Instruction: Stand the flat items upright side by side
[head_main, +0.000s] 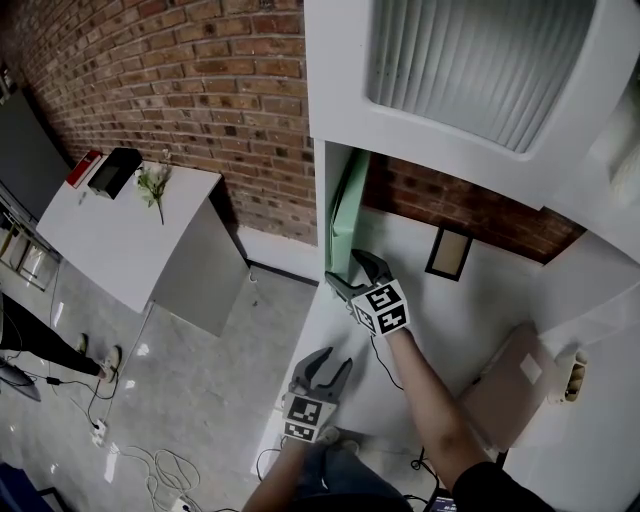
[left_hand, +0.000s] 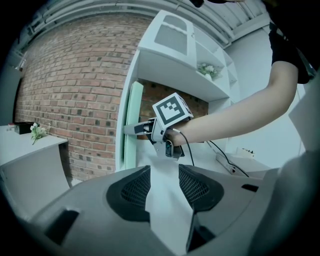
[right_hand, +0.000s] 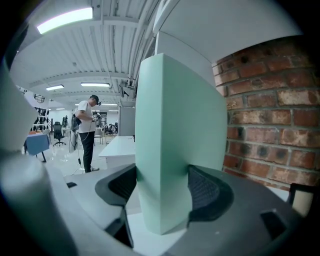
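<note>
**Q:** What does the scene look like from above?

**A:** A white shelf (head_main: 440, 320) stands against a red brick wall (head_main: 200, 90). The person's two arms reach in from the bottom edge, each holding a gripper.

**Q:** Where are the flat items?

**A:** A thin green board (head_main: 345, 205) stands upright on its edge at the far left end of the shelf, right beside the shelf's white side wall. A small dark picture frame (head_main: 447, 252) is propped against the bricks further right, well apart from the board. A brown packet (head_main: 510, 385) with a pale label sits near the right end. I cannot tell whether it lies flat or leans.

**Q:** What is the right gripper doing?

**A:** The right gripper (head_main: 344, 267) is at the near end of the green board, with one jaw on each side of it. Its own camera shows the board filling the gap between the two pads. From above, though, the jaws stand much wider than the board is thick, so they look spread around it and not squeezing.

**Q:** And the left gripper?

**A:** The left gripper (head_main: 335, 365) hangs lower, near the shelf's front left corner and apart from every item. Its jaws are partly spread, with nothing between them.

**Q:** Is there anything else in view?

**A:** A white side table (head_main: 130, 240) stands at the left, carrying a small sprig of flowers (head_main: 153, 185) and a dark box (head_main: 113, 172).
</note>
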